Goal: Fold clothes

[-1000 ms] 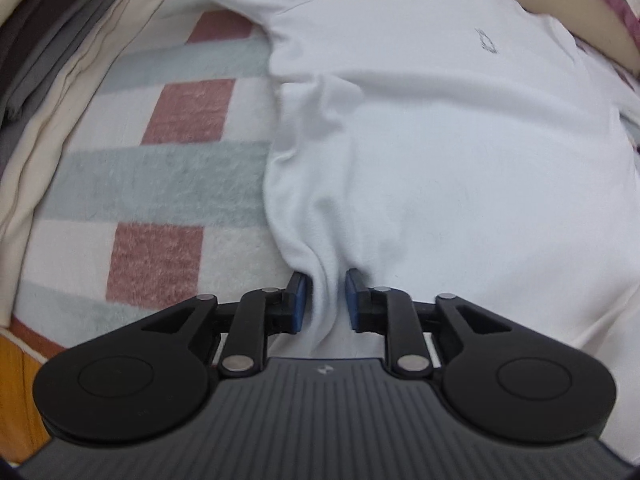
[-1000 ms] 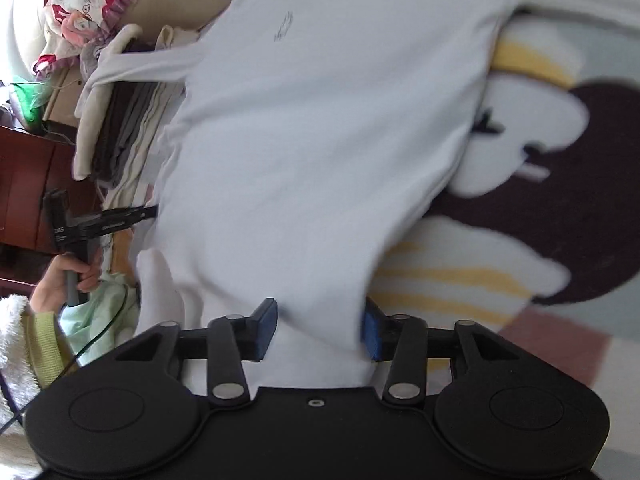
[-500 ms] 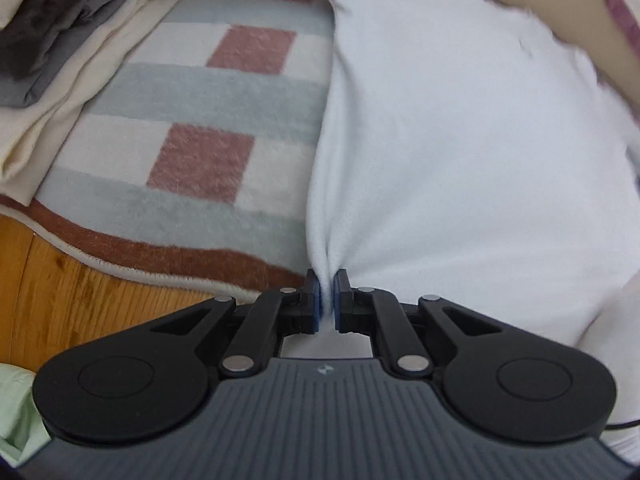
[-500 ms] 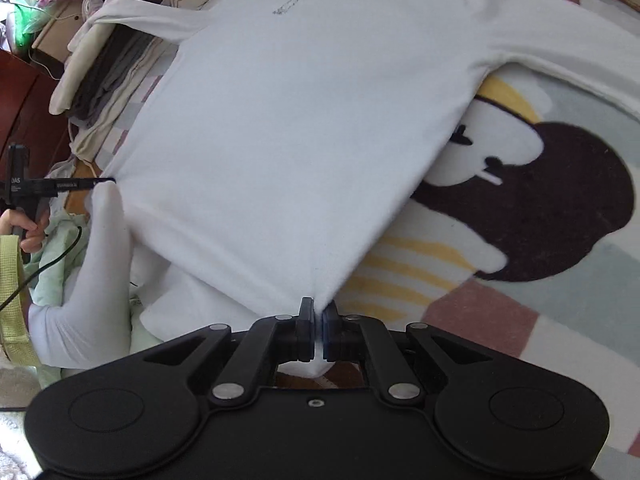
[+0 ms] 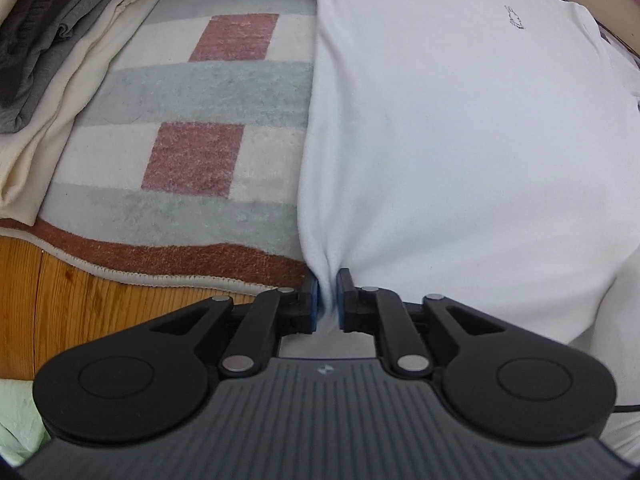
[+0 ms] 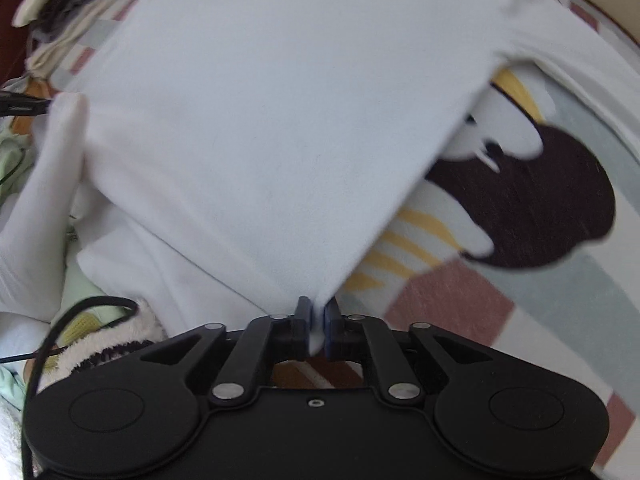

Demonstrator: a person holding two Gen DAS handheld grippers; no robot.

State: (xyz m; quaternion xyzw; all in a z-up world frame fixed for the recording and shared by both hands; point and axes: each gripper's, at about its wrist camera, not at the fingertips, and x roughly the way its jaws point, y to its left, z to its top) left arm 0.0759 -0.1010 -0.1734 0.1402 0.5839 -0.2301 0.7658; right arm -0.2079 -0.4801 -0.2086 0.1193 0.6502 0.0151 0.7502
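A white long-sleeved shirt (image 5: 460,140) with a small chest logo lies stretched over a patterned rug (image 5: 192,120). My left gripper (image 5: 328,296) is shut on the shirt's bottom hem at its left corner, above the rug's edge. In the right wrist view the same shirt (image 6: 272,120) spreads away from me, a little blurred. My right gripper (image 6: 316,320) is shut on the hem's other corner. One sleeve (image 6: 560,52) trails off to the right over the rug.
A stack of folded cream and grey clothes (image 5: 52,52) lies at the rug's left side. Wooden floor (image 5: 100,304) shows beyond the rug's edge. A bear picture fills the rug's right part (image 6: 532,200). Green cloth (image 5: 16,420) and a cable (image 6: 80,312) lie near me.
Both grippers have closed on the shirt's hem corners and pulled back toward the rug's edge, drawing the shirt flat and taut.
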